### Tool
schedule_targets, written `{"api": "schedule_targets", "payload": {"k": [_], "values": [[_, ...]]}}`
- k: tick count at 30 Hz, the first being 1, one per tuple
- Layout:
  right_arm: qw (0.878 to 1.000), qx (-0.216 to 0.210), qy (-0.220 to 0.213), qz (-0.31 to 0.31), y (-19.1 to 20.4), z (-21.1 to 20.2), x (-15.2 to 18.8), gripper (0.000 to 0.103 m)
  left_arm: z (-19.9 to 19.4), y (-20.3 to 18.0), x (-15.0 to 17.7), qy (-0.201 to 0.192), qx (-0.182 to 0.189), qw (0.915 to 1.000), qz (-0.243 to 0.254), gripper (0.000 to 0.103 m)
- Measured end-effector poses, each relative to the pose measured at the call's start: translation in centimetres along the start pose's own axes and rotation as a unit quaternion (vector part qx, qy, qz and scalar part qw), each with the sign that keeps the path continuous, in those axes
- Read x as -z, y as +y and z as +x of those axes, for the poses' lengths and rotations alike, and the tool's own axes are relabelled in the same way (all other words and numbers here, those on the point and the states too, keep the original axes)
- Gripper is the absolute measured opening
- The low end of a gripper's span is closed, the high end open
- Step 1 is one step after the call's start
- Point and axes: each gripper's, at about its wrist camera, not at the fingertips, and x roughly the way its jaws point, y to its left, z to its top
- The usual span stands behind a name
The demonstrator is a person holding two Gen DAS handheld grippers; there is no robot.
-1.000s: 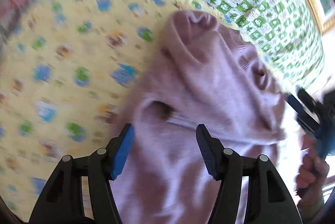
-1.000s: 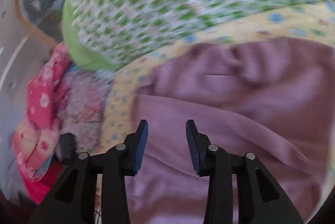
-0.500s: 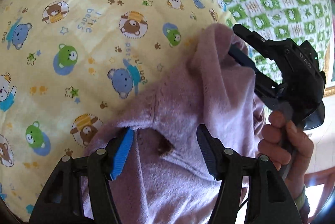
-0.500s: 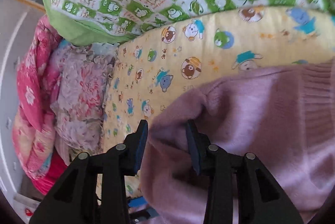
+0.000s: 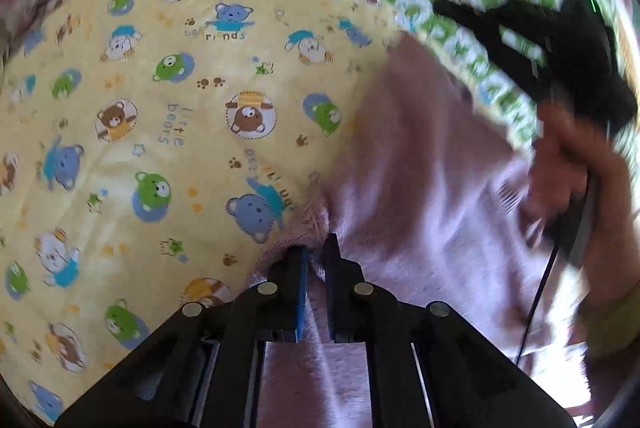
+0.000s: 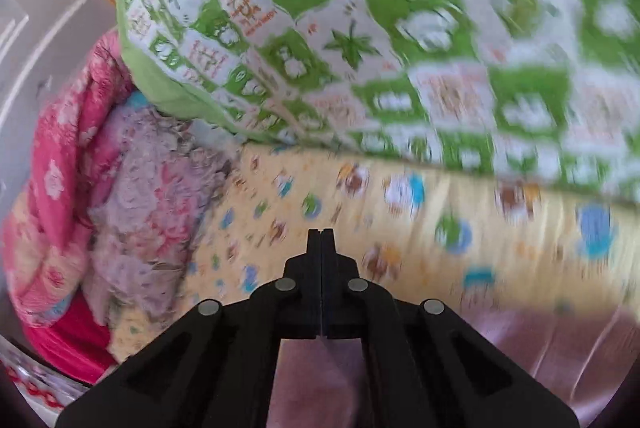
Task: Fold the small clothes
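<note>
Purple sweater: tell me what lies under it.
The purple sweater lies on the yellow bear-print sheet, which shows all round its left edge. The sheet under the knit itself is covered, so anything else beneath cannot be seen.

Black plastic left gripper [image 5: 316, 260] with silver screws, one blue-padded finger; black right gripper [image 6: 321, 240] alike

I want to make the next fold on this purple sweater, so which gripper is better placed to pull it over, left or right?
Left, probably. The left gripper is shut on the edge of the purple sweater. The right gripper has closed with nothing visibly between its tips, so it would need to re-grip.
</note>
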Motion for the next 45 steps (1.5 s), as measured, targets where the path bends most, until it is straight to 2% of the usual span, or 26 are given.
{"api": "schedule_targets", "payload": {"k": [4,6,8,9,10,11,12,14,17,18,19,20,21,24,26,29,30,32,34,35,37,39,41,45], "values": [[0.998,0.044,0.024,-0.026,0.3,1.9,-0.4,0.001,0.4,0.2,0.3,0.006,-0.004,0.9998,0.017,0.007],[0.998,0.032,0.032,-0.034,1.1,1.3,0.2,0.002,-0.1,0.2,0.2,0.005,0.001,0.9998,0.021,0.012],[0.999,0.004,0.035,-0.039,1.9,-0.2,1.2,0.011,-0.5,0.4,0.2,0.014,0.008,0.9996,0.025,0.017],[0.998,-0.001,0.036,-0.043,2.2,-1.0,1.8,0.031,-0.8,0.6,0.2,0.014,0.011,0.9995,0.026,0.017],[0.998,-0.004,0.037,-0.046,2.4,-1.7,2.3,0.06,-1.1,0.5,0.0,0.012,0.011,0.9996,0.025,0.017],[0.998,-0.003,0.037,-0.048,2.3,-2.4,2.7,0.071,-1.3,0.6,-0.1,0.009,0.013,0.9996,0.021,0.017],[0.998,-0.001,0.032,-0.05,2.3,-2.9,3.1,0.076,-1.3,0.7,-0.1,0.009,0.014,0.9997,0.018,0.018],[0.997,0.009,0.04,-0.059,2.3,-2.7,3.6,0.076,-1.2,1.1,-0.1,0.013,0.009,0.9998,0.014,0.018],[0.992,0.042,0.101,-0.06,2.0,0.2,4.2,0.071,-0.4,1.0,-0.1,0.021,0.003,0.9997,0.013,0.018],[0.989,0.06,0.115,-0.064,1.8,1.2,4.6,0.051,-0.2,0.8,-0.1,0.022,-0.002,0.9996,0.017,0.018],[0.988,0.064,0.124,-0.065,1.7,1.9,4.9,0.009,-0.1,0.8,0.0,0.024,-0.005,0.9995,0.02,0.018],[0.986,0.06,0.141,-0.062,1.4,2.8,5.1,0.007,0.0,0.6,-0.1,0.024,-0.009,0.9994,0.025,0.018],[0.986,0.059,0.142,-0.061,1.4,3.1,5.1,0.006,0.1,0.5,-0.1,0.023,-0.013,0.9992,0.028,0.017],[0.992,0.061,0.086,-0.072,2.3,2.8,3.5,0.006,0.3,0.3,-0.3,0.017,-0.028,0.9989,0.032,0.014],[0.993,0.073,0.07,-0.058,1.9,3.1,2.9,0.006,0.4,0.3,-0.4,0.016,-0.036,0.9987,0.032,0.014],[0.988,0.097,0.113,-0.042,0.9,4.5,3.5,0.008,-0.2,-0.1,-0.8,0.016,-0.042,0.9983,0.038,0.019],[0.988,0.098,0.112,-0.033,0.7,3.9,3.7,0.01,-0.6,-0.1,-0.9,0.014,-0.045,0.998,0.041,0.018],[0.994,0.081,0.074,-0.018,0.6,0.8,4.3,0.018,-1.9,0.5,-1.0,0.007,-0.055,0.9975,0.044,0.021],[0.996,0.083,0.041,-0.005,0.5,-2.8,5.2,0.043,-2.8,1.4,-0.9,0.009,-0.045,0.9983,0.035,0.022],[0.997,0.077,0.026,0.001,0.3,-4.5,5.8,0.046,-3.3,1.8,-0.8,0.01,-0.042,0.9986,0.033,0.023],[0.997,0.068,-0.009,0.018,-0.1,-8.5,7.5,0.047,-4.0,2.3,-0.4,0.012,-0.043,0.9984,0.034,0.028],[0.996,0.076,-0.031,0.043,-0.9,-12.5,10.2,0.047,-4.7,2.6,0.5,0.019,-0.044,0.9982,0.036,0.04],[0.993,0.089,-0.043,0.064,-1.9,-15.6,12.7,0.047,-5.1,2.7,1.9,0.027,-0.046,0.9975,0.047,0.041],[0.98,0.156,-0.054,0.111,-4.4,-21.0,19.3,0.047,-5.9,2.6,4.0,0.04,-0.042,0.9961,0.066,0.041]]}}
